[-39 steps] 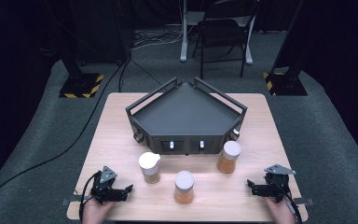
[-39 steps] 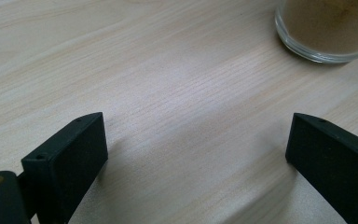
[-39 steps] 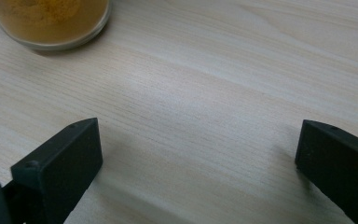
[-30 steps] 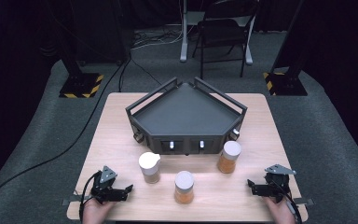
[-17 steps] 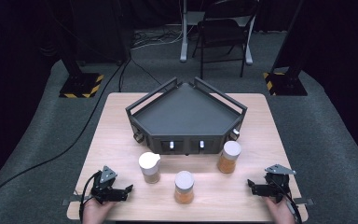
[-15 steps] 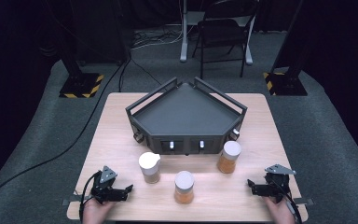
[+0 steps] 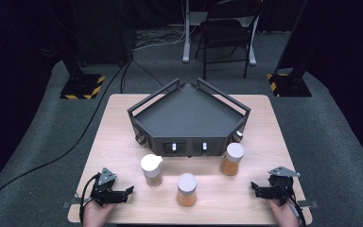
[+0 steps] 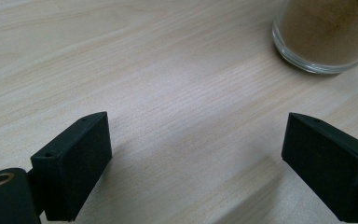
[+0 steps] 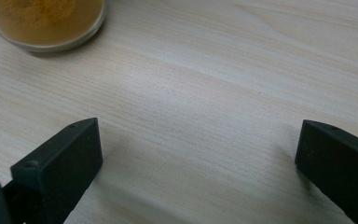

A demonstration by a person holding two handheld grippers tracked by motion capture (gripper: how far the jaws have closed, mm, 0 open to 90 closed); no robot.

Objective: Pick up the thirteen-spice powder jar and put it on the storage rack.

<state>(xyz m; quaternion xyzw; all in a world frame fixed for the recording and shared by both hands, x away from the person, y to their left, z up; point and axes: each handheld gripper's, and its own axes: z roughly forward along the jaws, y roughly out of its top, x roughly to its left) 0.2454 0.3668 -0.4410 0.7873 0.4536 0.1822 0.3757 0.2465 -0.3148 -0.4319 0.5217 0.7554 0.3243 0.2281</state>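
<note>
Counting three jars (image 7: 187,189), two grippers (image 7: 127,191)

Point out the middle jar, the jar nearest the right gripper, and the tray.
middle jar (image 7: 186,189), high view, on its glass body.
right jar (image 7: 230,163), high view, on its orange-filled body.
tray (image 7: 187,113), high view, on its bare floor.

Three spice jars (image 7: 186,188), one black tray (image 7: 187,112), one table (image 7: 118,142)
</note>
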